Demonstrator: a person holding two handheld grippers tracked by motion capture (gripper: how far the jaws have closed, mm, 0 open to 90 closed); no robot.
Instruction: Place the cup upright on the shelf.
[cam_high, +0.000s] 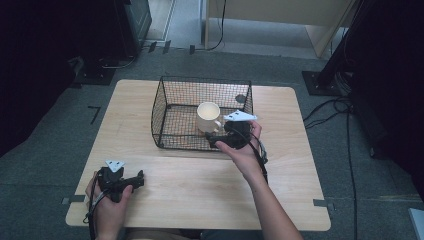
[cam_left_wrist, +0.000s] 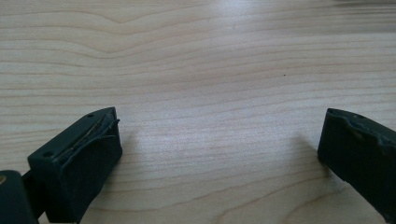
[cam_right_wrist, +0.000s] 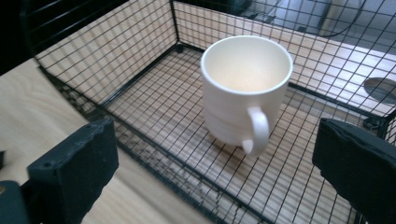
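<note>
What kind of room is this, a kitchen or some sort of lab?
Probably a lab or recording setup, not a kitchen: one wooden table stands on grey carpet, with cables across the floor, black stands at the sides, and just a mug in a wire basket.

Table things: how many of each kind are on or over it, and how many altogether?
Cream mug: 1, upright in the basket
Black wire basket: 1
Hand-held grippers: 2, the left gripper and the right gripper, both with fingers apart
Total: 4

Cream mug (cam_high: 208, 116) upright inside wire basket (cam_high: 165, 102), right hand-held gripper (cam_high: 216, 138) beside.
</note>
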